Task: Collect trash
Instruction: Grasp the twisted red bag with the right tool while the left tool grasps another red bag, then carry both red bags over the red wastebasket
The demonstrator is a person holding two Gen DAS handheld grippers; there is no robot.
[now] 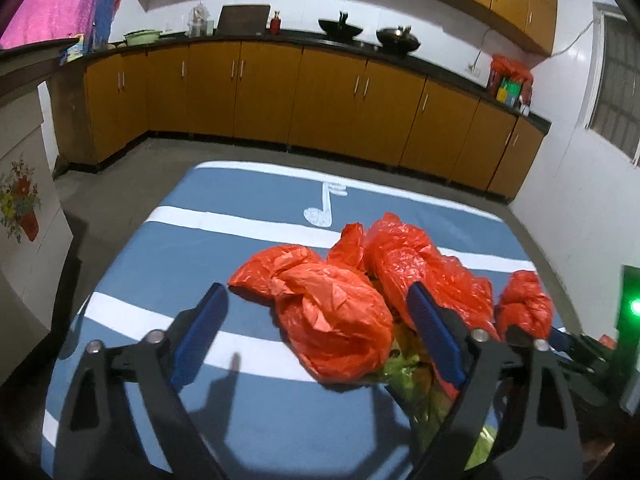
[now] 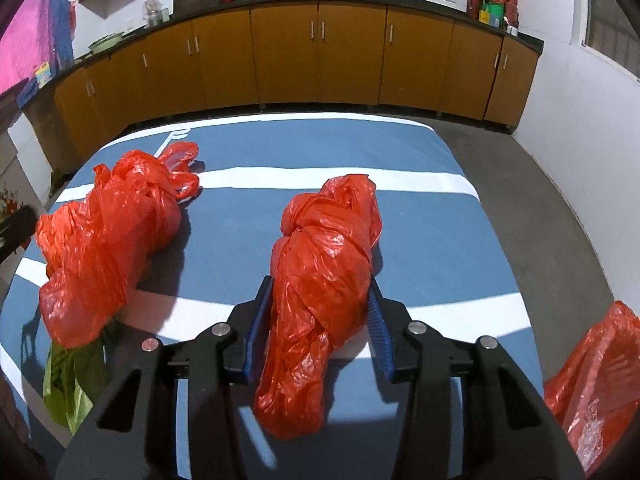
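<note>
The right gripper [image 2: 320, 320] has its jaws closed on a knotted red bag [image 2: 320, 280], which stands between them above the blue striped bench [image 2: 420, 152]. The left gripper [image 1: 316, 332] has its jaws wide (nothing held), with a crumpled red bag [image 1: 332, 312] lying between them over green plastic [image 1: 420, 392].

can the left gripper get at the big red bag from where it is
Probably yes. The left gripper is open, and the big red bag already lies between its fingers on the blue cloth, with nothing in front. The right gripper grips a separate knotted bag.
</note>
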